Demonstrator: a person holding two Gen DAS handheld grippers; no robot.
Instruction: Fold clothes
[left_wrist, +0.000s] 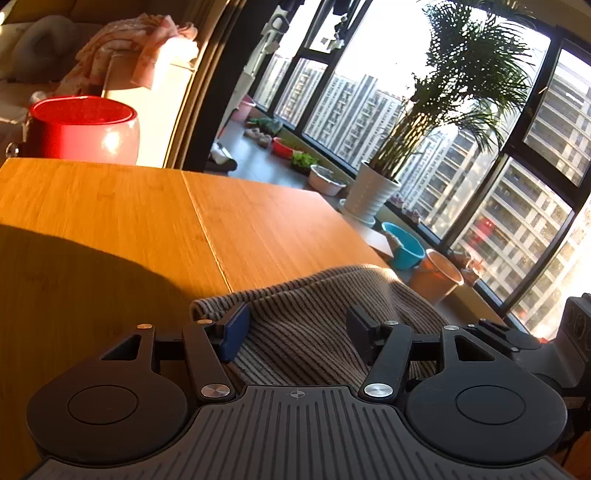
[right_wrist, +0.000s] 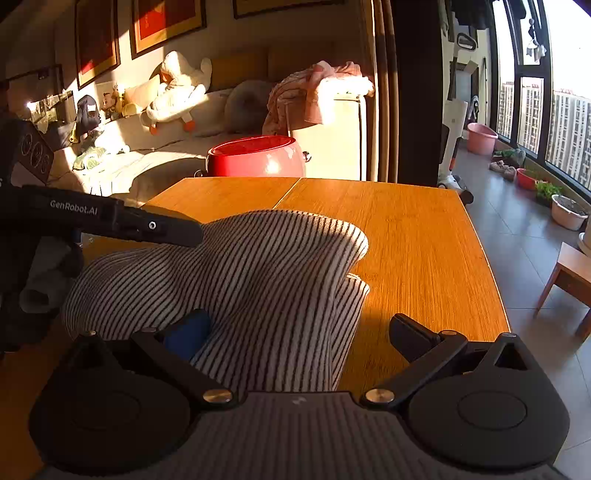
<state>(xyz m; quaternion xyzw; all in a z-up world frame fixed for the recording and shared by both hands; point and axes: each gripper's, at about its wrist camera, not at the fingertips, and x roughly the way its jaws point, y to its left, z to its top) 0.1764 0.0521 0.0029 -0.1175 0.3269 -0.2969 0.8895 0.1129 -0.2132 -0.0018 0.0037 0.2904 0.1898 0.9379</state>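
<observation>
A black-and-white striped knit garment lies bunched on the wooden table, with a folded edge at its right side. My right gripper is open; its blue left finger presses into the cloth and its right finger hangs over bare wood. In the left wrist view the same garment lies between the fingers of my open left gripper, near the table's right edge. The left gripper's body reaches over the garment's far left in the right wrist view.
A red pot stands beyond the table's far edge. A sofa with plush toys and a pink blanket lies behind. Plant pots and basins line the window. A small wooden stool stands on the right.
</observation>
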